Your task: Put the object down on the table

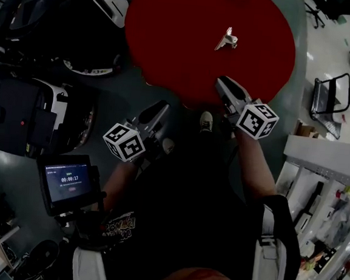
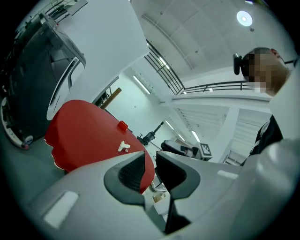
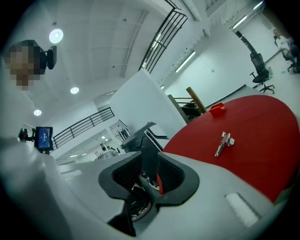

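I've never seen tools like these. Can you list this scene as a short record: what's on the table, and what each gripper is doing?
table: round, red top
on it: small metal piece near the middle; small red box toward the far edge
left gripper: jaws apart, nothing between them
right gripper: jaws apart, nothing between them
task: metal piece lies on the table, touched by neither gripper

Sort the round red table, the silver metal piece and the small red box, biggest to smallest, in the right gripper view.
round red table
silver metal piece
small red box
The box is farther away: last two unsure.
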The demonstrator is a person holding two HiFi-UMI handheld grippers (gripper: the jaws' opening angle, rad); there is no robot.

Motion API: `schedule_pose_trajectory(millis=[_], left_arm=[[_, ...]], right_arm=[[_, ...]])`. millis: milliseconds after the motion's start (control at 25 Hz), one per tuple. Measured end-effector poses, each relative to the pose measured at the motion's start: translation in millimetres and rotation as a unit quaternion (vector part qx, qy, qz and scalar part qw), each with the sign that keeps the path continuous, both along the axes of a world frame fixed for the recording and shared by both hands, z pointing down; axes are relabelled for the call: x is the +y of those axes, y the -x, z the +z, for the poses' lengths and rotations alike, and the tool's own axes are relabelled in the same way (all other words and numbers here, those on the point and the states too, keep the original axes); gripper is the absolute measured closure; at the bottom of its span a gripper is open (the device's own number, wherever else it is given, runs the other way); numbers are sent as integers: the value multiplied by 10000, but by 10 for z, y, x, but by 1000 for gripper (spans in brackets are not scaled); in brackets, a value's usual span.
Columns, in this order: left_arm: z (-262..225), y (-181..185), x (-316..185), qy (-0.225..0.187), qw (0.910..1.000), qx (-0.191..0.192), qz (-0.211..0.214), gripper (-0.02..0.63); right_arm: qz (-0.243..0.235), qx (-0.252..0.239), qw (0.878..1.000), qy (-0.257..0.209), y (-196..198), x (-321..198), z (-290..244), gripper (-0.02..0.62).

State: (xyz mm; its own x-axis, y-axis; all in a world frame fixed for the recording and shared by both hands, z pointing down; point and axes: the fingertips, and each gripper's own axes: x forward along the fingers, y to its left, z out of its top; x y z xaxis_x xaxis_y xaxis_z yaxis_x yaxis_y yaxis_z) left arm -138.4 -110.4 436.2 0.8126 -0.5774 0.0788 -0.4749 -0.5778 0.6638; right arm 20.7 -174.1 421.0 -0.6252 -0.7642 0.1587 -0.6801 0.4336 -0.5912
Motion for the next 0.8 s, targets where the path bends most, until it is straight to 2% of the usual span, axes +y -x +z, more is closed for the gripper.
schedule_pose_trajectory(millis=[80,280,440,520,680,800], left_arm=[[83,-90,95,9,9999,-95,140,531],[37,-393,321,12,9985,35,552,531],[-118,-619,430,-108,9974,135,706,531],[-194,-723,474,-70,9972,305,685,531],[-345,-1187,683,105,9949,754,656,532],[-386,-1875,1153,92,9948,718,717,532]], right_arm=[[100,-85,9999,55,-9,267,-28,491],[18,-254,9995,188,29,801,-99,491],[-107,-381,9991,117,-13,990,-293,492],[-155,-419,9990,40,-92,1044,-406,495],[-233,-373,9990,-121,-488,1326,-583,500],[-232,-592,9979,-107,-1087,1868,-595,500]])
